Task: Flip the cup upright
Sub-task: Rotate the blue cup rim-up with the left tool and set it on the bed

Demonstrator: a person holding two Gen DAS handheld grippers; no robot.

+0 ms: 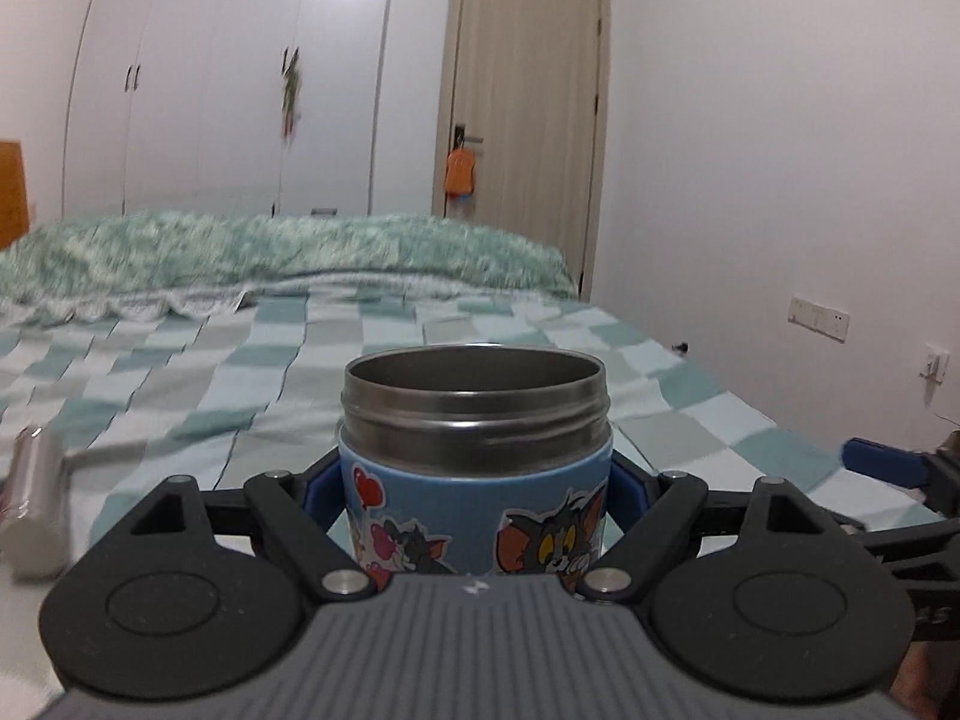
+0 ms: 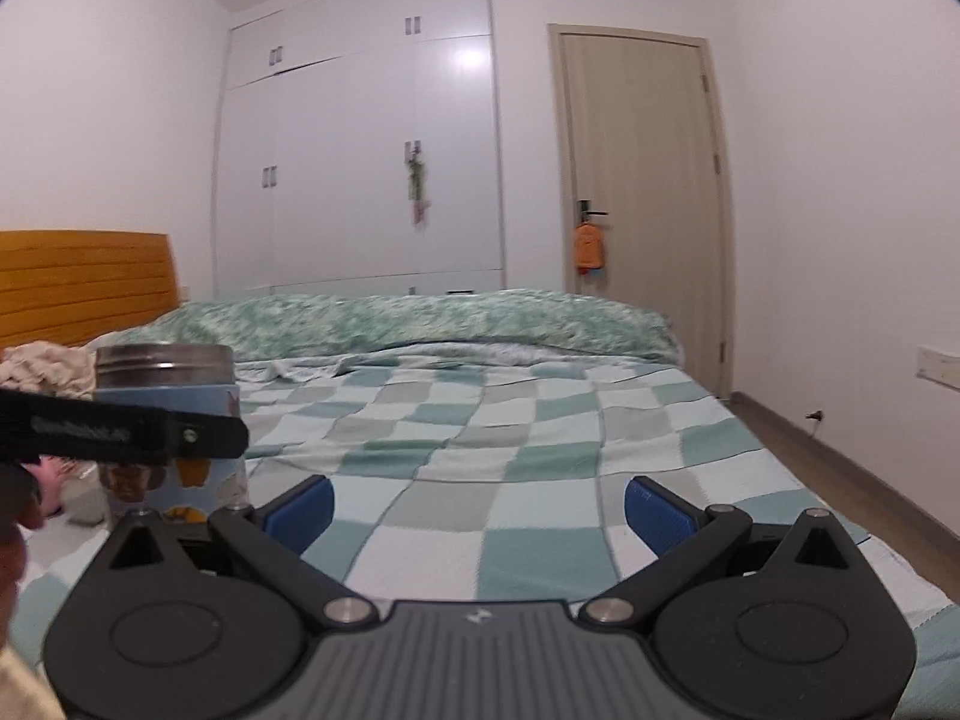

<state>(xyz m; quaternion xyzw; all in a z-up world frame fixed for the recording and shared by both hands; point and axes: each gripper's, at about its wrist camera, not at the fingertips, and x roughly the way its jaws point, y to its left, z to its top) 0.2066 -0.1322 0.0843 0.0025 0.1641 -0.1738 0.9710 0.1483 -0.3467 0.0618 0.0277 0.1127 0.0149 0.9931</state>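
The cup (image 1: 477, 468) is a steel cup with a blue cartoon sleeve. It stands upright with its open mouth up, above the checked bed. My left gripper (image 1: 477, 486) is shut on its blue sleeve, one blue pad on each side. In the right wrist view the cup (image 2: 168, 384) shows at the far left, with the left gripper's black arm (image 2: 120, 429) across it. My right gripper (image 2: 477, 507) is open and empty over the bed, to the right of the cup. Its blue fingertip (image 1: 882, 462) shows at the right edge of the left wrist view.
The bed has a green and white checked cover (image 2: 510, 450) and a rolled green quilt (image 2: 420, 318) at the far side. A shiny steel cylinder (image 1: 33, 510) lies at the left. A wooden headboard (image 2: 84, 285), white wardrobe (image 2: 360, 150) and door (image 2: 642, 180) stand behind.
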